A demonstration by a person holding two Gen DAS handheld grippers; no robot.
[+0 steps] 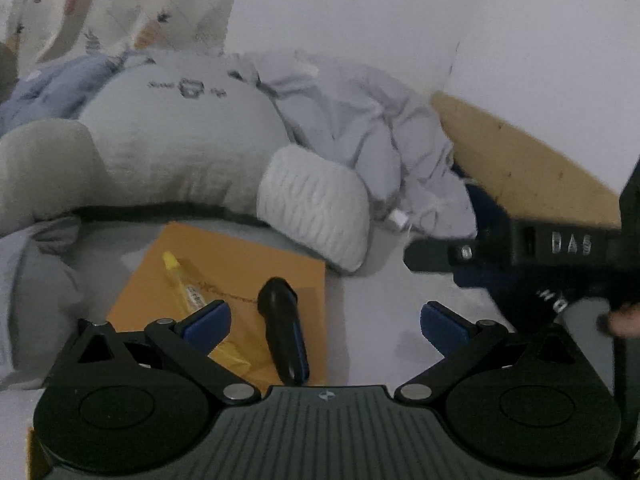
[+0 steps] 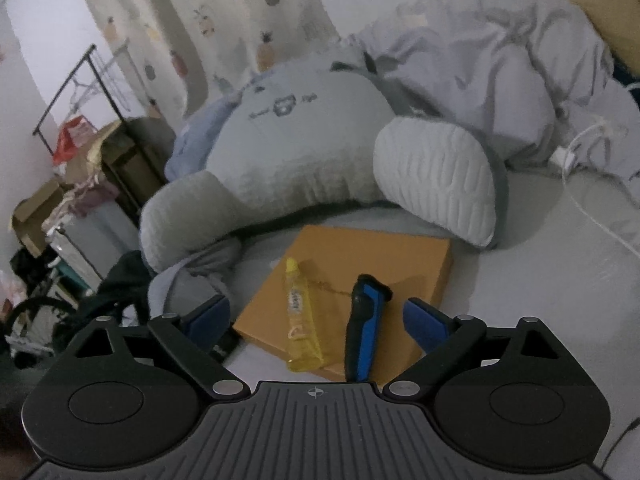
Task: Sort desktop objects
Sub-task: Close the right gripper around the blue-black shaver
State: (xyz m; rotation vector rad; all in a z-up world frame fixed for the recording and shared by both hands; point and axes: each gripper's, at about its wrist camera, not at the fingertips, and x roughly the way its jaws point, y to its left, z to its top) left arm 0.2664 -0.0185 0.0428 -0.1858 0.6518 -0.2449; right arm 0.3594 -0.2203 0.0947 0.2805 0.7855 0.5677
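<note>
Left claw (image 1: 324, 320) spread wide, gripping nothing; right claw (image 2: 316, 316) likewise agape and empty. On the bed (image 2: 540, 280), an orange box (image 2: 360, 252) carrying a yellow tube (image 2: 298, 304) and, beside it, a black-and-blue electric shaver (image 2: 362, 328), just ahead of both claws.

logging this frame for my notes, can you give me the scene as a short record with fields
surface: grey bed sheet
base item: orange box, flat on the sheet
on the box: yellow tube and black-and-blue razor, side by side, apart
behind: grey pillow, rumpled duvet
left hand-held gripper: open, empty
right hand-held gripper: open, empty
</note>
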